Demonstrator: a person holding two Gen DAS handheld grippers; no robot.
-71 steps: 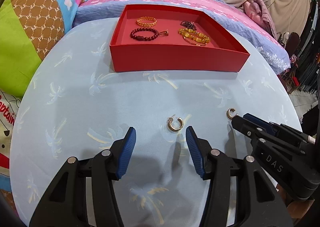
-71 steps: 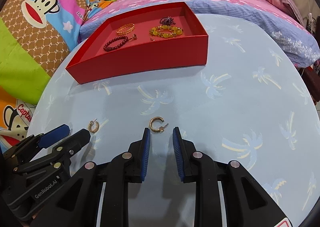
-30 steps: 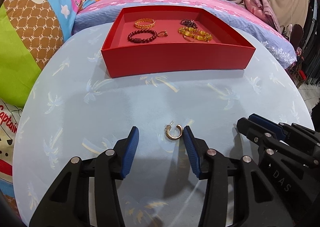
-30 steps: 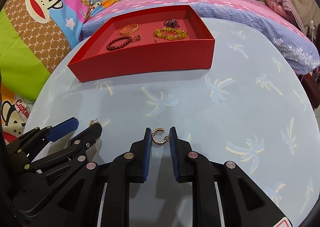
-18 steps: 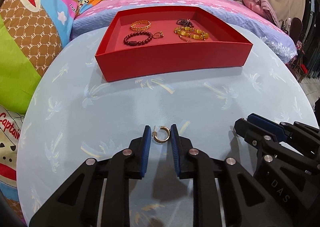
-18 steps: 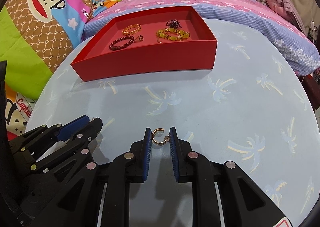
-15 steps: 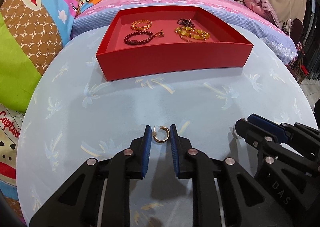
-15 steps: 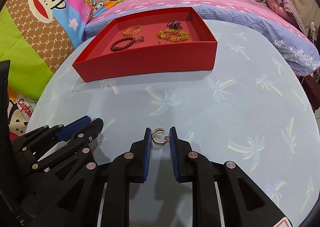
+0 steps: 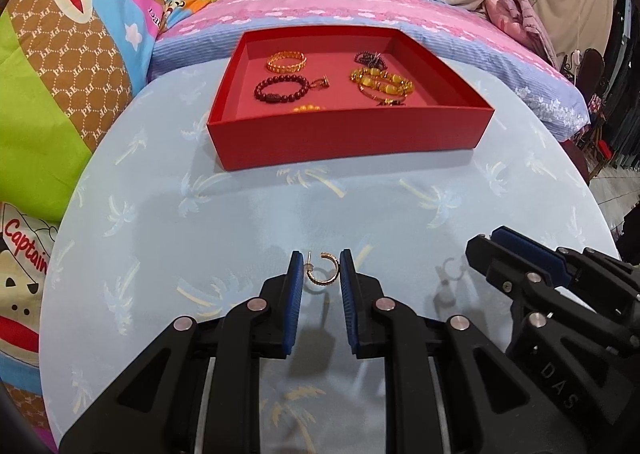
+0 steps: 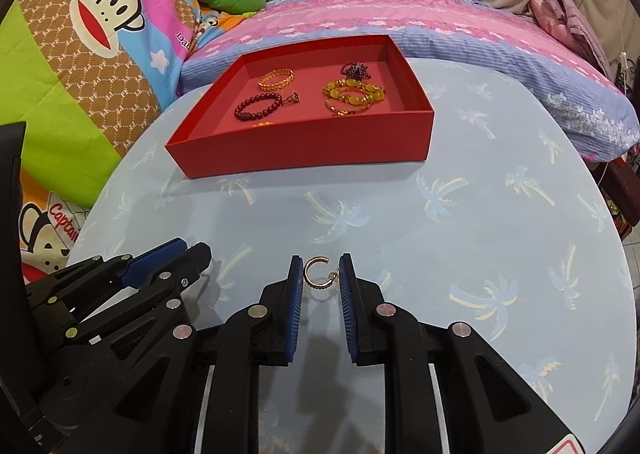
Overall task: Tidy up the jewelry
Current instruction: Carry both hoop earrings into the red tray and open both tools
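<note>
Left gripper: black hand-held gripper with blue ribbed pads (image 9: 320, 274), closed on a small gold open-hoop earring with a post (image 9: 322, 269), lifted just above the round table under a pale blue palm-print cloth (image 9: 168, 246); its shadow lies on the cloth below.
Right gripper: matching black-and-blue gripper (image 10: 319, 274), clamped on a 2nd gold open-hoop earring (image 10: 316, 272), also clear of the cloth.
Red tray: shallow red cardboard box (image 9: 348, 133) at the far side of the table, well apart from both earrings.
Done: at least 5 pieces already lie in the box: a gold chain-link bangle (image 9: 286, 61), a dark red beaded bracelet (image 9: 282, 89), a yellow beaded bracelet (image 9: 382, 81), a dark purple tangle (image 9: 369, 58) and a small gold piece (image 9: 307, 108) by the front wall.
Left: judging from this, both earrings need carrying to the box and releasing; no other loose jewelry shows on the cloth.
Hard to see: the small gold piece is half hidden by the box's front wall; the purple tangle is too small to identify; table edges are cut off.
</note>
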